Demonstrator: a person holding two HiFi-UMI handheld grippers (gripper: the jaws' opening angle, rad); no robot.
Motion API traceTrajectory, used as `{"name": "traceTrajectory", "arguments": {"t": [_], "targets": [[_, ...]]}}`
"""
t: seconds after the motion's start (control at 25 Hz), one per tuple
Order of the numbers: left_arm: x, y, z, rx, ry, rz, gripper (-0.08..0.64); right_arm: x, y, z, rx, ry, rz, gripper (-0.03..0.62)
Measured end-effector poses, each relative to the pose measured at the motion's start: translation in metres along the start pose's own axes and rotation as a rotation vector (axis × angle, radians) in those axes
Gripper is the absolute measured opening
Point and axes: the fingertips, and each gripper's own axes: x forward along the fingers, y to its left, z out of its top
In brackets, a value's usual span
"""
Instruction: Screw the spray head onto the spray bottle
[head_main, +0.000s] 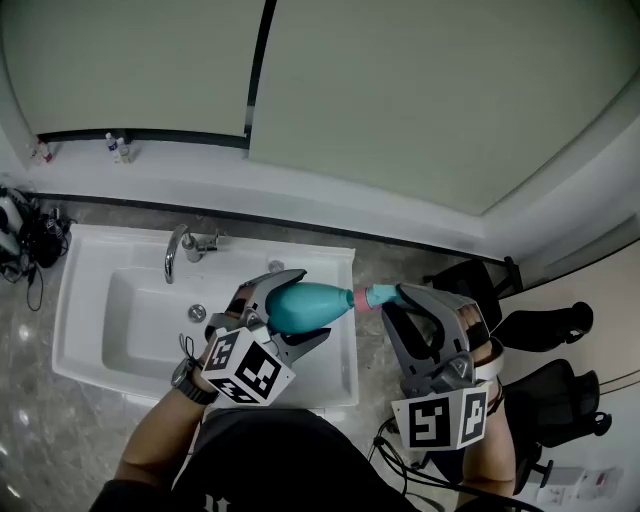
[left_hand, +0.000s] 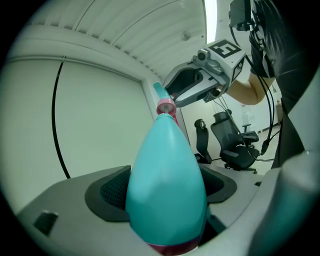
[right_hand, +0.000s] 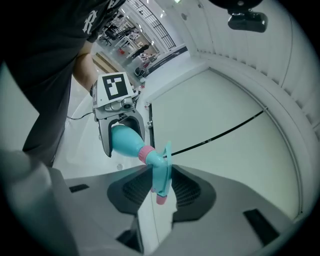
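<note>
Spray bottle (left_hand: 167, 185): teal, teardrop-shaped, held in the air over the right end of the white sink (head_main: 140, 335). It lies nearly level, with the neck pointing to 3 o'clock in the head view.

Left gripper (head_main: 308, 306): fingers clamped on the bottle's widest part, one pad on each side.

Right gripper (head_main: 392, 299): fingers closed across the flat sides of the spray head (right_hand: 161, 170), which sits at the neck, at 3 o'clock from the bottle body. Pink collar (right_hand: 145, 153) touches the neck; whether the threads have caught cannot be told.

Handling, judged:
- Bottle looks like thin, smooth plastic, so it is light. The fill level is hidden by the opaque wall.
- The tapered, glossy body may turn or slide in the pads under twisting; the belly is the best hold. A hard squeeze could dent it.
- The head is stiffer, but its trigger and nozzle are slender. Hold the body near the collar, not the trigger.
- Keep the head in line with the neck to avoid cross-threading.
</note>
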Motion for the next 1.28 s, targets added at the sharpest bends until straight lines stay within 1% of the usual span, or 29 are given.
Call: {"name": "traceTrajectory", "arguments": {"t": [0.12,0.24,0.36,0.56,0.88,0.96,1.12,1.2,1.28], "targets": [[-0.001,-0.001,-0.001,0.012,0.004,-0.001,0.404,0.004,0.004,0.004,-0.01,-0.003,0.011,0.12],[0.0,-0.001,0.0,0.01,0.003,-0.004,0.404,0.008,0.007,0.005,-0.02,0.0,0.021,0.12],[-0.001,-0.003,0.0,-0.001,-0.002,-0.009,0.403,0.009,0.007,0.006,-0.047,0.01,0.012,0.12],[0.0,-0.001,-0.001,-0.035,-0.023,-0.013,0.403,0.011,0.007,0.01,-0.125,0.032,-0.009,0.12],[-0.002,0.0,-0.005,-0.085,-0.06,-0.03,0.403,0.015,0.01,0.017,-0.24,0.061,0.001,0.12],[-0.003,0.0,-0.006,-0.084,-0.061,-0.032,0.405,0.017,0.012,0.017,-0.249,0.065,0.008,0.12],[-0.002,0.0,-0.007,-0.055,-0.04,-0.03,0.403,0.02,0.016,0.017,-0.248,0.062,0.025,0.12],[-0.002,0.0,-0.009,-0.044,-0.02,-0.02,0.403,0.021,0.018,0.015,-0.24,0.07,0.03,0.12],[-0.001,0.002,-0.013,-0.024,0.017,0.001,0.403,0.024,0.02,0.012,-0.212,0.09,0.04,0.12]]}}
